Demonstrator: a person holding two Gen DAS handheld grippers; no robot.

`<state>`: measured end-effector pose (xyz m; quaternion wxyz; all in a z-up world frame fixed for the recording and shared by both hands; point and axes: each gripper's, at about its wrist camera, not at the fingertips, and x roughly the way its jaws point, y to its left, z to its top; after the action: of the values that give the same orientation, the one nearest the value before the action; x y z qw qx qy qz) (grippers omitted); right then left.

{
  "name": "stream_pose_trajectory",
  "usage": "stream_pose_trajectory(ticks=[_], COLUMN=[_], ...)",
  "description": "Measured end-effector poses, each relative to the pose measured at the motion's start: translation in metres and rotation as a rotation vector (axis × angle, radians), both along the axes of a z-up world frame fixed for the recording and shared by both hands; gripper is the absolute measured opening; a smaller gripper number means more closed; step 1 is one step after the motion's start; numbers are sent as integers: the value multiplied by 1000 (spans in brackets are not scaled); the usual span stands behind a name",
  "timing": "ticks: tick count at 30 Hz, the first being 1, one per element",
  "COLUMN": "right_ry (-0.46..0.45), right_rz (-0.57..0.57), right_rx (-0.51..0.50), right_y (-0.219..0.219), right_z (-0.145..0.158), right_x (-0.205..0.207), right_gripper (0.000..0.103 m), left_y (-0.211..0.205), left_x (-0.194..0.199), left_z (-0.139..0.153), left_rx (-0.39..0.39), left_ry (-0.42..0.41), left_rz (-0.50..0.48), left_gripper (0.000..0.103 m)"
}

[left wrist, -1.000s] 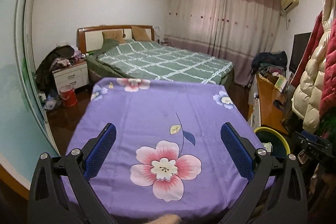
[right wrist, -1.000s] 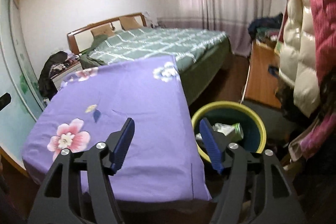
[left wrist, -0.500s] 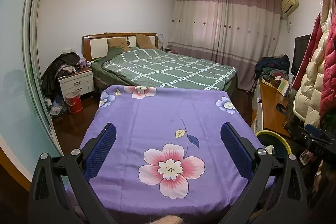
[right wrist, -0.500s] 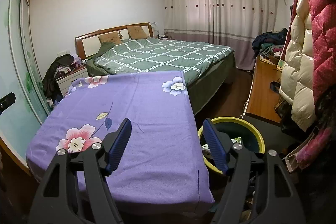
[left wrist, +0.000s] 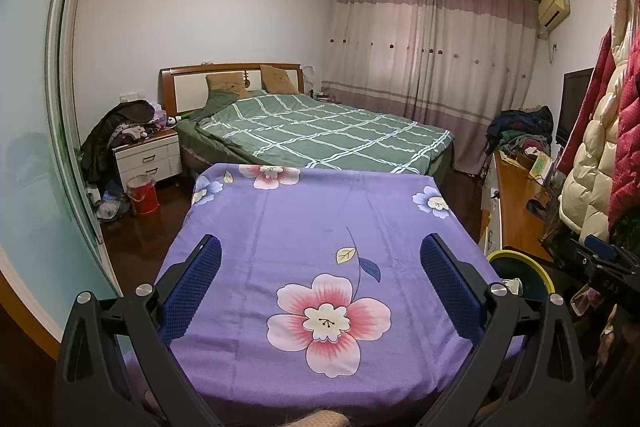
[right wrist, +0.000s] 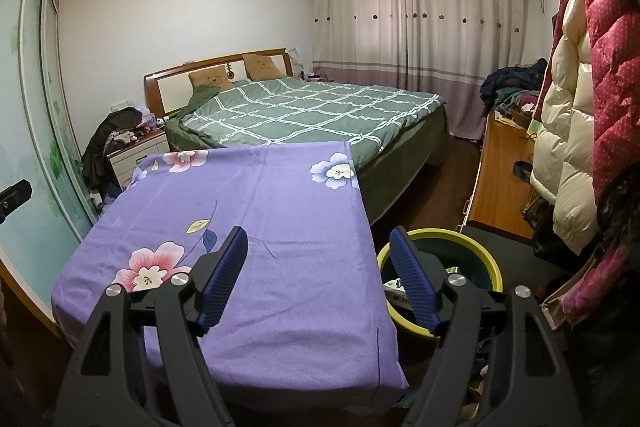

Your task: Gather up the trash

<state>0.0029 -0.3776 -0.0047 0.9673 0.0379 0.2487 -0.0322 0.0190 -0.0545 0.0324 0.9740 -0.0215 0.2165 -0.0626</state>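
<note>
A yellow-rimmed dark bin (right wrist: 480,259) stands on the floor at the right of a table covered in a purple flowered cloth (right wrist: 280,227); pieces of trash (right wrist: 396,291) lie inside it. The bin also shows in the left wrist view (left wrist: 536,271). My left gripper (left wrist: 320,251) is open and empty above the cloth (left wrist: 300,227). My right gripper (right wrist: 318,239) is open and empty over the table's right edge, its right finger (right wrist: 412,283) in front of the bin. No trash shows on the cloth.
A green checked bed (left wrist: 320,131) lies behind the table. A white nightstand (left wrist: 148,159) with piled clothes and a red bucket (left wrist: 142,193) stand at the left. A wooden cabinet (right wrist: 500,179) and hanging puffy coats (right wrist: 568,147) fill the right side.
Both grippers have tilted upward and drawn back, so more of the wall, curtain and ceiling shows. Both stay open and empty.
</note>
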Motion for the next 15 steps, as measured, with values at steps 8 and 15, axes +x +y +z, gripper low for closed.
stream_pose_trajectory(ticks=[8,15], right_ry=[-5,-9], right_rz=[3,0], right_rx=[-2,2], right_y=[2,2], right_z=[3,3], right_x=[0,-1], right_gripper=[71,72], left_y=[1,2], left_x=[-3,-4], left_z=[1,2], left_rx=[2,6], left_ry=[-3,0], left_rz=[2,3], left_gripper=[98,98])
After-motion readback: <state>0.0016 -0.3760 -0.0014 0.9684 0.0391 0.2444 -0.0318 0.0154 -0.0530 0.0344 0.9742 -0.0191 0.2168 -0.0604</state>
